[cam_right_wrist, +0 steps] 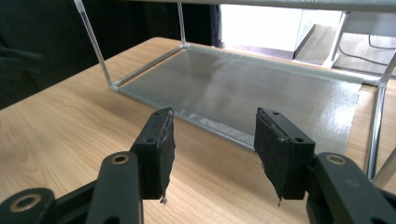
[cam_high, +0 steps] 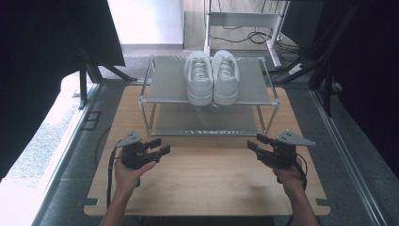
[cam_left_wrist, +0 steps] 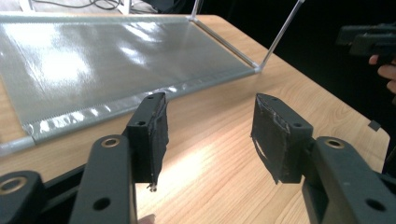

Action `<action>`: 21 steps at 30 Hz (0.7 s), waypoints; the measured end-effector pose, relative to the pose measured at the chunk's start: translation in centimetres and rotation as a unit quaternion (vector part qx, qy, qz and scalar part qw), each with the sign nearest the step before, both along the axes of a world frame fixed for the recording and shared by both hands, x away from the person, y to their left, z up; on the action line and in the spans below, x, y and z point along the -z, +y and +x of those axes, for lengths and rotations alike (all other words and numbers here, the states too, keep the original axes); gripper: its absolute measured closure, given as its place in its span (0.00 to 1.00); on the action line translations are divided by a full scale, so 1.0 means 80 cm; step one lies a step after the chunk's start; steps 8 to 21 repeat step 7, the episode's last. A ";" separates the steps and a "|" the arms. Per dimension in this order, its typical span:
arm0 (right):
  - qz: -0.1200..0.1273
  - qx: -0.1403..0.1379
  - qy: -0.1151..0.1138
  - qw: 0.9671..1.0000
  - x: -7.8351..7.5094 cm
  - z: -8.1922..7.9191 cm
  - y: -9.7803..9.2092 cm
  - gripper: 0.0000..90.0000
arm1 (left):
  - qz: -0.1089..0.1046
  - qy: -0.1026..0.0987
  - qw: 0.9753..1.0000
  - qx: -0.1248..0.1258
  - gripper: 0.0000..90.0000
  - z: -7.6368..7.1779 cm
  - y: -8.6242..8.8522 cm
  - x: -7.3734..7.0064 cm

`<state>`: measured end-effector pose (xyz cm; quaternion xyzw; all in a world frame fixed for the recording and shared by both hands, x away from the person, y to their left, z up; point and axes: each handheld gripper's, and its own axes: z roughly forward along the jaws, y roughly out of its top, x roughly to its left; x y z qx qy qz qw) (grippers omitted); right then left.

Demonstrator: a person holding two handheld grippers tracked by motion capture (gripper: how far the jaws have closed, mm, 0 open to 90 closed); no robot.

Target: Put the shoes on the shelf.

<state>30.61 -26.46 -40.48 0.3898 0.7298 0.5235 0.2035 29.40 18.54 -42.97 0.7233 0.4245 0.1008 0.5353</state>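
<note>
Right now your left gripper (cam_high: 160, 146) and right gripper (cam_high: 254, 142) hover above the bench (cam_high: 207, 183), both released with a clear gap between the jaws and nothing in them. From the high view they sit well apart, one to each side, angled inward toward the shoe rack (cam_high: 209, 94) that stands at the far half of the bench. The bench is pale wood with a fine straight grain and rounded corners.

That rack is a light frame of thin silvery tubes carrying two flat grey shelves. On the upper shelf (cam_high: 169, 84) a pair of white sneakers (cam_high: 211, 77) stands side by side, touching, toes toward you; they look smooth and padded, with chunky soles. They lie well beyond both grippers.

Your gripper views bring out what the high view cannot. In the left gripper view the lower shelf (cam_left_wrist: 93, 60) turns out to be a glossy woven sheet with a stitched hem along its near edge, and your own black fingers (cam_left_wrist: 149, 135) wear worn, fraying dark pads. At the right edge of that view you see your other hand holding its gripper, farther off. In the right gripper view the same lower shelf (cam_right_wrist: 243, 93) stretches between slim upright posts (cam_right_wrist: 95, 44), with the underside of the upper shelf along the top edge.
</note>
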 end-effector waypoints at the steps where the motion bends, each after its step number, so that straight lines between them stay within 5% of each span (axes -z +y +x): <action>1: 0.003 0.001 -0.005 1.000 -0.002 -0.001 -0.002 0.53 | -0.002 0.000 1.000 0.000 0.49 0.000 0.000 0.000; 21: 0.012 0.009 -0.015 1.000 -0.004 -0.006 -0.013 0.51 | -0.003 -0.008 1.000 0.000 0.46 -0.002 -0.001 -0.007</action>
